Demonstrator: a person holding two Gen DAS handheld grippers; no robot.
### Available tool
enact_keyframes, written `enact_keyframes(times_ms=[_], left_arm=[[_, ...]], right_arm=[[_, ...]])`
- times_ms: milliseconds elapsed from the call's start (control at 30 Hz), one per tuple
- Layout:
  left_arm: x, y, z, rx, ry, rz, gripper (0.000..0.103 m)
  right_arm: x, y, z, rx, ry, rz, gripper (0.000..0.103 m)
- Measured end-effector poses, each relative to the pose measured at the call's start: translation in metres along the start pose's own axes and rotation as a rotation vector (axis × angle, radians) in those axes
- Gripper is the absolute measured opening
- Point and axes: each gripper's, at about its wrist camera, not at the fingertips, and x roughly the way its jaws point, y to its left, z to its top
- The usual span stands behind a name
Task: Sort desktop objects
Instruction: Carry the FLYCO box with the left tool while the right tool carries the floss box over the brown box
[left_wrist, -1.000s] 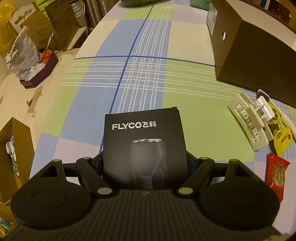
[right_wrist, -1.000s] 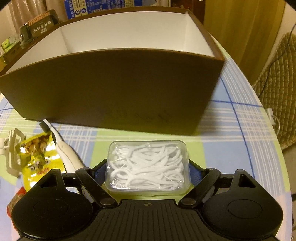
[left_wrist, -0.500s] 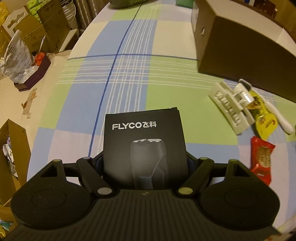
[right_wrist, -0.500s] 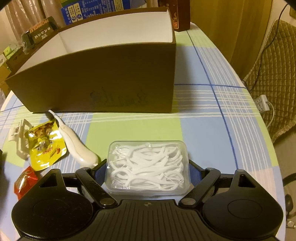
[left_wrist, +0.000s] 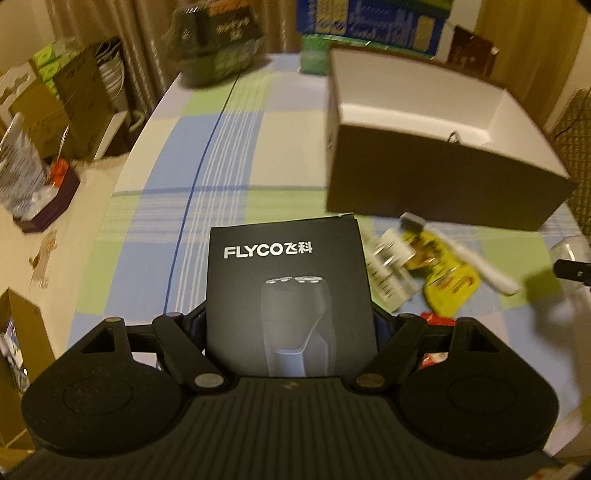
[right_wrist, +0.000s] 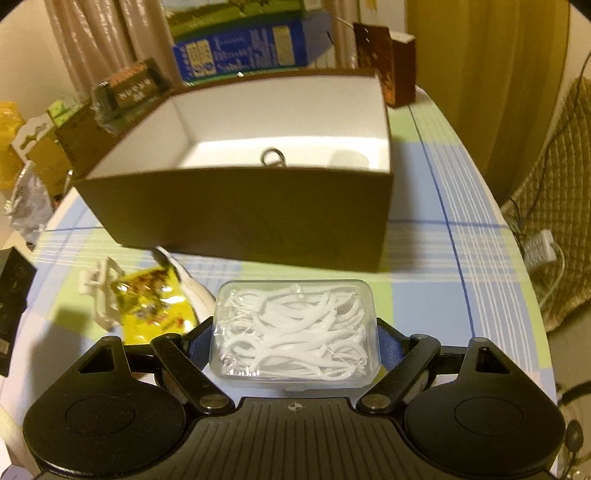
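Note:
My left gripper (left_wrist: 288, 325) is shut on a black FLYCO shaver box (left_wrist: 288, 291), held up above the checked tablecloth. My right gripper (right_wrist: 295, 336) is shut on a clear plastic case of white floss picks (right_wrist: 295, 328), also lifted off the table. Ahead of both stands an open brown cardboard box (right_wrist: 251, 218) with a white inside (left_wrist: 417, 118); a small metal ring (right_wrist: 273, 157) lies on its floor. On the cloth between the grippers lie a white hair claw (left_wrist: 388, 269), a yellow snack packet (left_wrist: 447, 277), a white toothbrush-like stick (left_wrist: 476, 258) and a red sweet wrapper (left_wrist: 436, 319).
Boxes and packages crowd the table's far edge: a green pack (left_wrist: 218, 40), a blue carton (right_wrist: 240, 48), a brown carton (right_wrist: 388, 62). Off the left edge are cardboard boxes (left_wrist: 37, 118) and a dark tray (left_wrist: 48, 203). A quilted chair (right_wrist: 554, 221) and power strip (right_wrist: 539, 247) stand to the right.
Both grippers have risen with their loads and swung toward the brown box, so its white inside and the metal ring now show. The table items look smaller and lower.

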Motion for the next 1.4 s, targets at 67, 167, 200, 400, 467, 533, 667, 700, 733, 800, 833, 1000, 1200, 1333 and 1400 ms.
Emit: enact_keyframes(times_ms=[67,167,200,400,467,533,667,700,733,800,833,1000,1200,1333,1400], left_arm=[[-0.005,-0.007,0.005,0.011,-0.016,-0.017,0.077],[-0.012,-0.016,0.013,0.033,-0.041,-0.037,0.077],[-0.013,-0.020,0.016,0.042,-0.050,-0.042,0.077],[-0.017,-0.042,0.034,0.088,-0.091,-0.075,0.077],[-0.016,-0.049,0.039,0.100,-0.099,-0.085,0.077],[-0.017,-0.055,0.044,0.113,-0.108,-0.096,0.077],[-0.021,-0.069,0.055,0.139,-0.131,-0.123,0.077],[-0.021,-0.073,0.058,0.146,-0.138,-0.131,0.077],[-0.021,-0.075,0.061,0.151,-0.144,-0.136,0.077],[-0.021,-0.082,0.069,0.162,-0.157,-0.147,0.077],[-0.021,-0.084,0.072,0.166,-0.164,-0.152,0.077],[-0.020,-0.097,0.093,0.176,-0.201,-0.173,0.077],[-0.011,-0.108,0.120,0.178,-0.222,-0.182,0.077],[0.001,-0.113,0.141,0.168,-0.226,-0.172,0.077],[0.011,-0.114,0.153,0.156,-0.214,-0.164,0.077]], right_arm=[[-0.005,0.004,0.004,-0.015,-0.010,0.012,0.083],[-0.010,0.007,0.009,-0.035,-0.027,0.025,0.083],[-0.011,0.007,0.011,-0.042,-0.032,0.028,0.083],[-0.018,0.008,0.024,-0.074,-0.059,0.036,0.083],[-0.019,0.008,0.027,-0.083,-0.068,0.038,0.083],[-0.021,0.008,0.030,-0.091,-0.077,0.041,0.083],[-0.025,0.007,0.039,-0.109,-0.097,0.047,0.083],[-0.026,0.007,0.041,-0.113,-0.102,0.049,0.083],[-0.026,0.006,0.045,-0.116,-0.109,0.050,0.083],[-0.027,0.005,0.052,-0.119,-0.121,0.056,0.083],[-0.027,0.004,0.056,-0.119,-0.128,0.060,0.083],[-0.026,0.003,0.077,-0.128,-0.166,0.064,0.083],[-0.015,0.002,0.103,-0.131,-0.195,0.070,0.083],[0.001,-0.001,0.124,-0.125,-0.193,0.075,0.083],[0.010,-0.002,0.133,-0.126,-0.189,0.070,0.083]])
